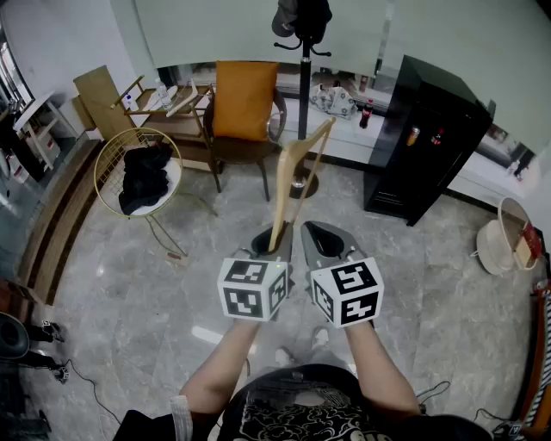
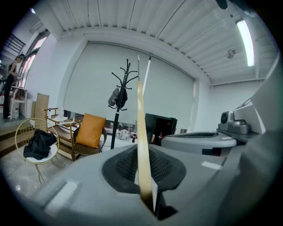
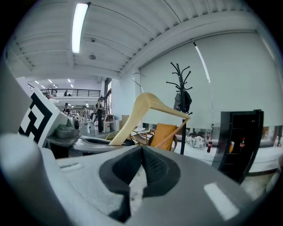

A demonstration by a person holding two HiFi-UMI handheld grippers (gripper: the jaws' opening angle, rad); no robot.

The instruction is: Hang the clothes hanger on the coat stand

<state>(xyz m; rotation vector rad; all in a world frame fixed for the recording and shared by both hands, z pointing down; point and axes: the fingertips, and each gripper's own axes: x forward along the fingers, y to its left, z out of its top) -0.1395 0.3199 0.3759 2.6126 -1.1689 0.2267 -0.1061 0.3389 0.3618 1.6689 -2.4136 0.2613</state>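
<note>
A pale wooden clothes hanger (image 1: 289, 181) stands upright, its lower end clamped in my left gripper (image 1: 269, 241), which is shut on it. From the left gripper view the hanger (image 2: 141, 132) shows edge-on, rising out of the jaws. Right beside it my right gripper (image 1: 324, 238) is shut with nothing in it. In the right gripper view the hanger (image 3: 148, 105) shows side-on to the left. The black coat stand (image 1: 304, 95) rises a few steps ahead, with a dark item (image 1: 302, 17) hanging at its top. It also appears beyond both grippers as the coat stand (image 2: 118, 114) and the coat stand (image 3: 182, 114).
An orange-cushioned chair (image 1: 245, 103) stands left of the stand. A round gold wire chair (image 1: 112, 164) holds black clothes. A black cabinet (image 1: 426, 138) stands to the right, with a low white ledge (image 1: 344, 129) behind. A basket (image 1: 504, 237) is at far right. The floor is grey marble.
</note>
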